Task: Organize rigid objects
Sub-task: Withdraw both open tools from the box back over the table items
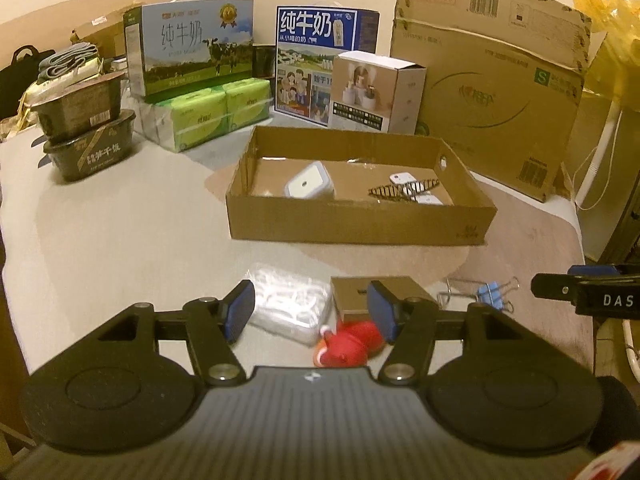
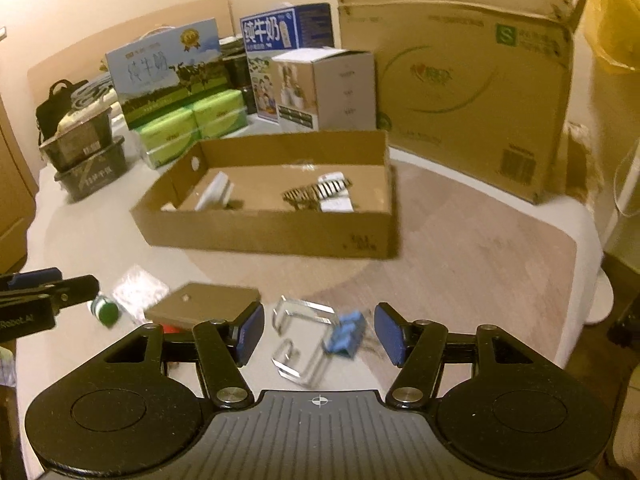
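A shallow open cardboard tray [image 1: 352,228] [image 2: 264,232] sits mid-table. It holds a white charger cube [image 1: 310,184], a striped hair clip [image 1: 404,190] [image 2: 316,192] and small white items. My left gripper [image 1: 310,312] is open above a clear plastic pack [image 1: 288,306], a small brown box [image 1: 376,294] and a red toy [image 1: 346,346]. My right gripper [image 2: 320,332] is open over blue binder clips [image 2: 346,334] [image 1: 490,294] and a metal clip [image 2: 298,360]. The brown box [image 2: 204,300] and a green-capped object [image 2: 105,310] lie to its left.
Milk cartons [image 1: 192,44], green tissue packs [image 1: 208,114], a white product box [image 1: 376,92] and a large cardboard carton [image 1: 492,92] line the back. Stacked black food tubs [image 1: 86,128] stand at the left. The table edge runs along the right [image 2: 576,248].
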The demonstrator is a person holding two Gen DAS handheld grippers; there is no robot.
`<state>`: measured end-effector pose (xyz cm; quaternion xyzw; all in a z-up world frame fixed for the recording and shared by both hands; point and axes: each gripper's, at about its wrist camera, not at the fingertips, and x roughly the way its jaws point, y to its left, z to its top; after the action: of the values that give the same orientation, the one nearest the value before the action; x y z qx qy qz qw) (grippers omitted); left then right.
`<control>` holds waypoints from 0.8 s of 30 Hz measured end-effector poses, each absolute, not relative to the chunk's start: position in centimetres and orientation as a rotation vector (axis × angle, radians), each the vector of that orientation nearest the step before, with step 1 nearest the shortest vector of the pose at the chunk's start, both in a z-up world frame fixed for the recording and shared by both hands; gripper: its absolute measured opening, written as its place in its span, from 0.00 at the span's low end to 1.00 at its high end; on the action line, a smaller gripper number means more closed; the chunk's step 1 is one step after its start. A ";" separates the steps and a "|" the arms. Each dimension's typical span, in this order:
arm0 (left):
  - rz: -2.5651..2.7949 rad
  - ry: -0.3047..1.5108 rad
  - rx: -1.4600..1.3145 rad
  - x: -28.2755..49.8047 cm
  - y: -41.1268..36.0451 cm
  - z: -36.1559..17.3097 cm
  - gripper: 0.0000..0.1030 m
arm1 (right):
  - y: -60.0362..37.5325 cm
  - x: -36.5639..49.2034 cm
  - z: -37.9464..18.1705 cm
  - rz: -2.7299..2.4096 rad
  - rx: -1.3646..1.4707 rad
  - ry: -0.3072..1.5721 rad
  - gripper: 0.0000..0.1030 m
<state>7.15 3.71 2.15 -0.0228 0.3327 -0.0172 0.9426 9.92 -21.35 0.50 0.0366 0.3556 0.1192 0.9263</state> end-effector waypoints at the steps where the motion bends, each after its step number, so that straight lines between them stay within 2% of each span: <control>1: -0.035 0.681 -0.047 6.8 3.7 2.1 0.57 | -21.6 9.6 0.4 0.238 0.076 0.731 0.60; 24: -0.009 0.747 -0.050 3.5 3.8 -0.7 0.67 | -23.4 5.9 -2.7 0.201 0.089 0.792 0.68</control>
<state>3.50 3.83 -0.74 -0.0244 0.3649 -0.0044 0.9307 5.90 -23.36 -2.71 0.0433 0.3851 0.0976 0.9167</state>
